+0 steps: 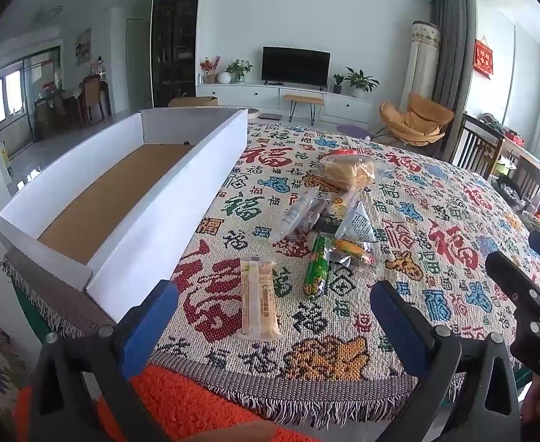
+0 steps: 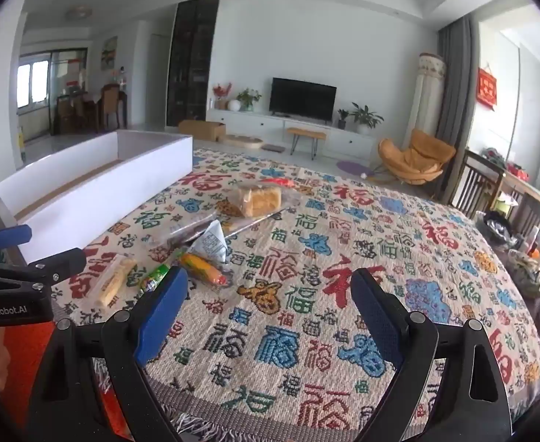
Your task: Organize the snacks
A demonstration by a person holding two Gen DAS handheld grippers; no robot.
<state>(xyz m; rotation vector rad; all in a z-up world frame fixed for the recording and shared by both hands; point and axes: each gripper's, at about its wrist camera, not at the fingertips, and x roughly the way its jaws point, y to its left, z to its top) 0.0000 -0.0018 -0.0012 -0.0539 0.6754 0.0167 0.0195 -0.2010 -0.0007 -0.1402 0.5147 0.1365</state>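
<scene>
Several wrapped snacks lie on the patterned tablecloth [image 1: 435, 221]: a cream bar packet [image 1: 259, 296], a green tube [image 1: 316, 265], an orange-yellow packet [image 1: 349, 252], a white triangular packet [image 1: 356, 226], a clear sausage packet [image 1: 301, 213] and bagged bread [image 1: 349, 173]. A white open box [image 1: 129, 191] with a brown floor stands to their left. My left gripper [image 1: 273, 302] is open above the near table edge, the cream bar between its fingers. My right gripper [image 2: 270, 291] is open and empty to the right of the snacks; the bread [image 2: 258, 200] and box [image 2: 96, 188] show in the right wrist view too.
The table's fringed near edge [image 1: 306, 394] borders an orange rug [image 1: 196, 405]. Dark wooden chairs [image 1: 480, 147] stand at the far right of the table. A TV unit [image 1: 295, 66] and an orange lounge chair [image 1: 417, 118] are across the room.
</scene>
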